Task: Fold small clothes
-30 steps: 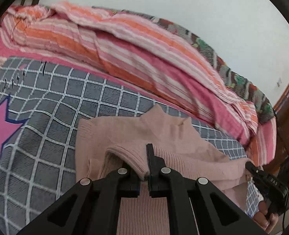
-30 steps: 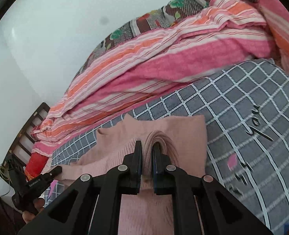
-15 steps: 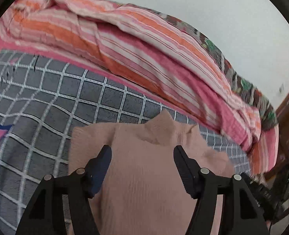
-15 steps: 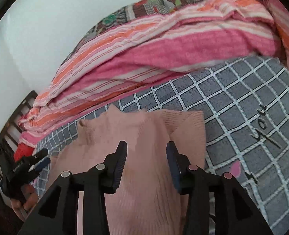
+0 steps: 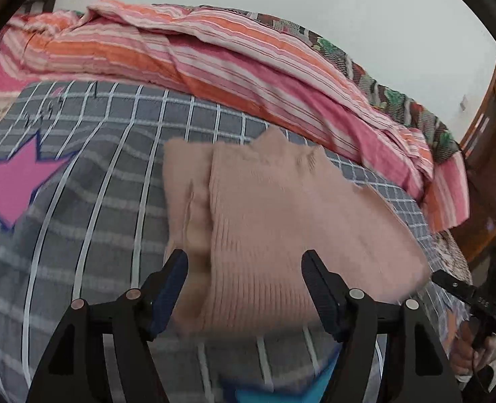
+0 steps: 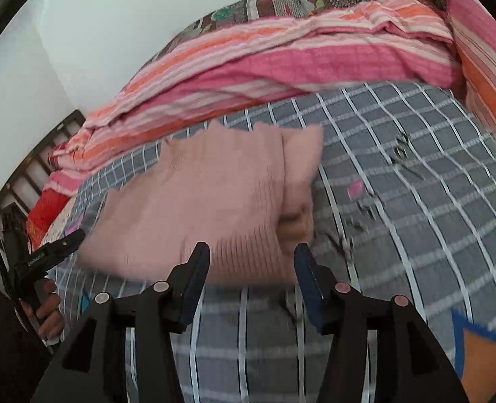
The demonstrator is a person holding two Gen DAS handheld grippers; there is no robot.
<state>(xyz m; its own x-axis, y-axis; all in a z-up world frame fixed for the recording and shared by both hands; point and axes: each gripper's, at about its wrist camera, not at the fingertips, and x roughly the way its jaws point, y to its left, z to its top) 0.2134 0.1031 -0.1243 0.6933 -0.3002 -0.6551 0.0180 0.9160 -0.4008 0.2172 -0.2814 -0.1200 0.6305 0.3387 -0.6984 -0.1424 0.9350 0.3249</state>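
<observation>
The left gripper (image 5: 244, 280) stands with its jaws fairly wide, having just been opening, and nothing pinched between them; the right gripper (image 6: 253, 272) is likewise parted, somewhat narrower, also just opened and gripping nothing; the pink ribbed sweater (image 5: 281, 221) lies released on the grey checked bedspread (image 5: 113, 168), just ahead of both pairs of fingertips. Its long axis runs away from the jaws toward the striped quilt (image 5: 214, 57), collar at the far end; judging by this, neither hand is clearly nearer
</observation>
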